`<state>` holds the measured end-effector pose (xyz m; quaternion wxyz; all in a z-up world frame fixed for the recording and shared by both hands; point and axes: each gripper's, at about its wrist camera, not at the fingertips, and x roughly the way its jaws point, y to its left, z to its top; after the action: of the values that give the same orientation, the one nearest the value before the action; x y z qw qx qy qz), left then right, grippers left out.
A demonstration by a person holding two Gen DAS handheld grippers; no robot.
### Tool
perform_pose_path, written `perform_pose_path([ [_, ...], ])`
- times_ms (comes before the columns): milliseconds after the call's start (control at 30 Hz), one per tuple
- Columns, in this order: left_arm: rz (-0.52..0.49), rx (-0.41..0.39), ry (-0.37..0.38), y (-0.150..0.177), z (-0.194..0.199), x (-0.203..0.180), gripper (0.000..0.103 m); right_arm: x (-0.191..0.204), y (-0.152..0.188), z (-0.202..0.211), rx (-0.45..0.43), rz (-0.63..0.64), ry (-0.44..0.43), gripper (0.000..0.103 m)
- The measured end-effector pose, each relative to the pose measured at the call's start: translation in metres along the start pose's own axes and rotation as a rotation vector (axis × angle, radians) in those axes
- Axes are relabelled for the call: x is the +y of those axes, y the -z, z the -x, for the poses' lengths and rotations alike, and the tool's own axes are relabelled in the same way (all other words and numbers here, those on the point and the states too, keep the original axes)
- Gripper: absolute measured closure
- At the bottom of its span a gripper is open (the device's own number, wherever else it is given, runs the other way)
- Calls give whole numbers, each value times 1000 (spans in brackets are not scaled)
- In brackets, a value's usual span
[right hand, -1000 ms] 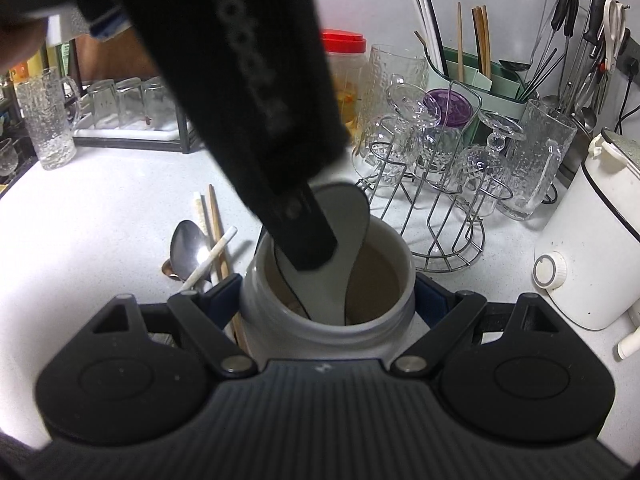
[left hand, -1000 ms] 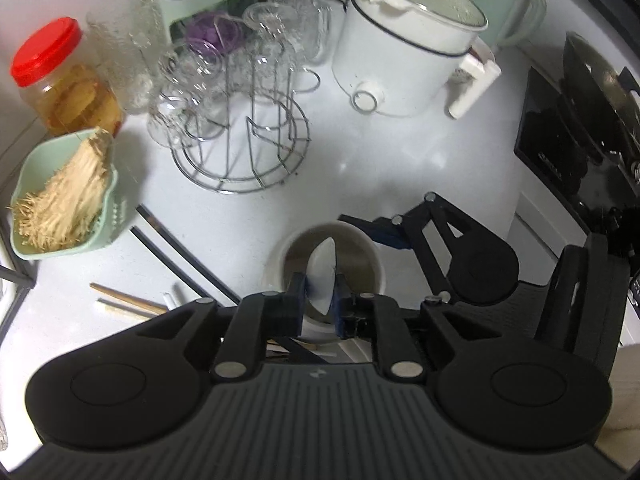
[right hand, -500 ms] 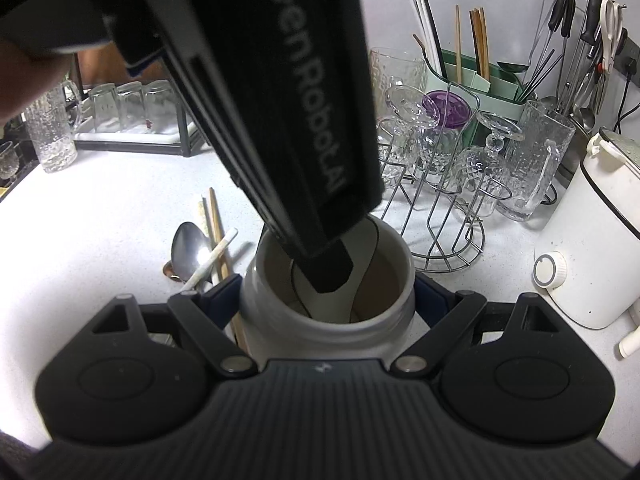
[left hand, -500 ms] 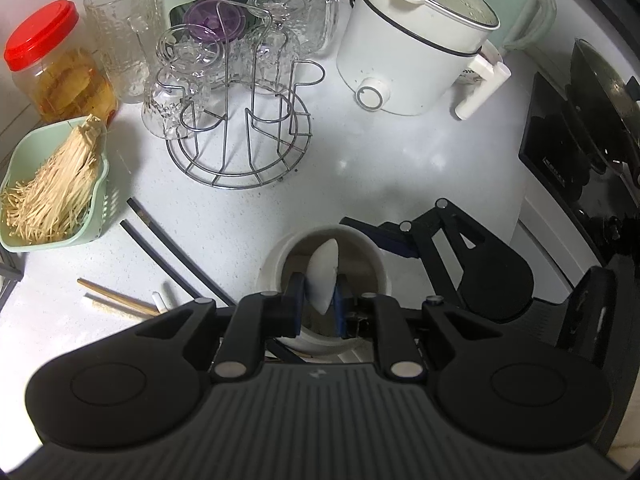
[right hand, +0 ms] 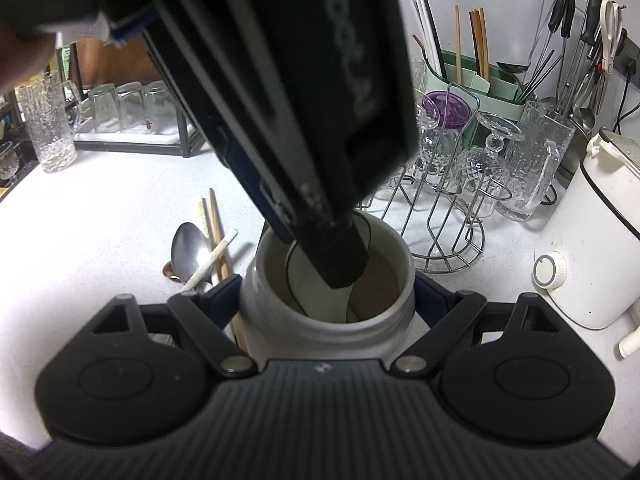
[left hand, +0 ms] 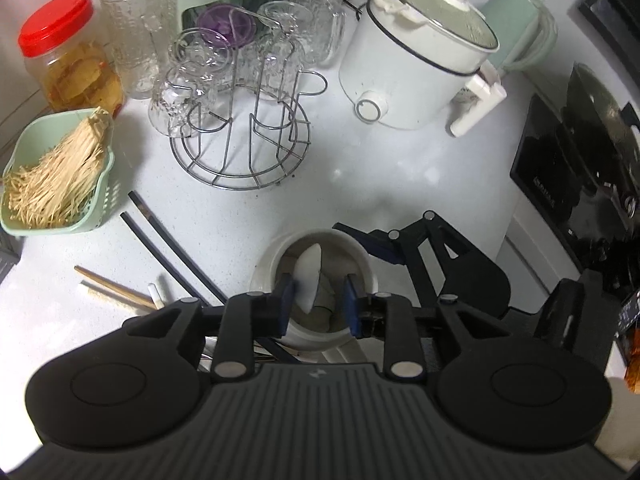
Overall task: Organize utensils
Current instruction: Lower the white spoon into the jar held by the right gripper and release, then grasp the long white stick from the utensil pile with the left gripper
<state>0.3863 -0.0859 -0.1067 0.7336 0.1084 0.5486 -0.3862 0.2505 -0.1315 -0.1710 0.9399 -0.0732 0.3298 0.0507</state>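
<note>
While the right gripper [right hand: 326, 300] clamps the jar [right hand: 256, 288], the left gripper's [left hand: 318, 300] opening jaws hide the spoon [left hand: 310, 276] handle

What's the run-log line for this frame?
step: drop spoon in jar | left gripper: jaws opening, white spoon loose between them, inside white jar | right gripper: clamped on jar | chopsticks: on counter
</note>
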Motion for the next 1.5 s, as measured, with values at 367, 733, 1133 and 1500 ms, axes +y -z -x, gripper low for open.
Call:
perform_pose_path([
  [367,51,-101,-36,6,34,10,69,-1,-1,0,-4,1,-1,12],
  [733,134,-249,-106,34,74,13,69,-2,-1,0,-3,5,-10,12],
  [1133,365,-360,-197,103,99,42,64,-2,-1,1,3,6,-9,12],
  [1500,539,-351,-202,161,82,58,64,-5,2,5,23,8,-13,12],
])
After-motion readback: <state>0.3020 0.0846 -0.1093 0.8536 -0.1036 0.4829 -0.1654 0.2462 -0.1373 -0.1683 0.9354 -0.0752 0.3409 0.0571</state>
